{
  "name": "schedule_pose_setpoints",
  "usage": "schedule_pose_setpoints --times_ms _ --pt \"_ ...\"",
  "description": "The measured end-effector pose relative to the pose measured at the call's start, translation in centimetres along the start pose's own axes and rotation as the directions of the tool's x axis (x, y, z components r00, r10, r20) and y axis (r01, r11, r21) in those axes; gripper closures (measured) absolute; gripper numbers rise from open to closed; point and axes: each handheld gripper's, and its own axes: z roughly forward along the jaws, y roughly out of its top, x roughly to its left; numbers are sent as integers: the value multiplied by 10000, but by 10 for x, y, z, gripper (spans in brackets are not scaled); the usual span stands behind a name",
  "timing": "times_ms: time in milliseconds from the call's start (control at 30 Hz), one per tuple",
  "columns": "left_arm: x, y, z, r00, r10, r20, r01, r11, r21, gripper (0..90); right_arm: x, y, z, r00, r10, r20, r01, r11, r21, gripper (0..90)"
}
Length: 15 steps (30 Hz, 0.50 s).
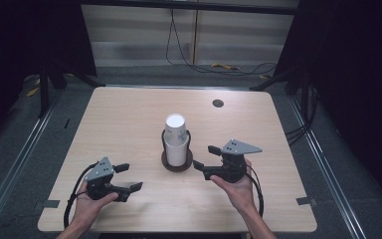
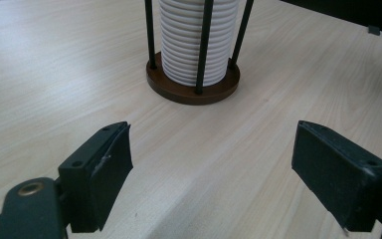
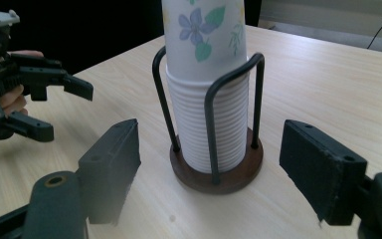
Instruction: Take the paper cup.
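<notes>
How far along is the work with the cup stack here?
Nothing looks done yet: the cups sit nested upside down in the wire holder at the table centre. In hand: the left gripper and right gripper flank the stack, both open, touching nothing. Left: gripping and lifting a cup, likely the top flowered one.

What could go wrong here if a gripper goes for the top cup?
The cup stack sits nested tightly inside a wire holder, so squeezing the top cup may crush it or lift several at once. The right gripper is close to the holder's rods and could knock the wooden base.
</notes>
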Motion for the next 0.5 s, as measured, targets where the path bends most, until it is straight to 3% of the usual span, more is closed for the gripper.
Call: schedule_pose_setpoints --times_ms 100,267,500 --pt "0 0 1 9998 -160 84 160 9999 -9 158 1 5 5 9999 -32 -118 32 10000 -35 236" --pt "0 -1 1 9997 -94 211 93 9999 42 158 2 15 12 9996 -6 -297 4 10000 -73 225" --pt "-2 -1 3 9995 -3 302 0 10000 100 158 4 42 25 9981 -365 -497 350 9989 -312 215"
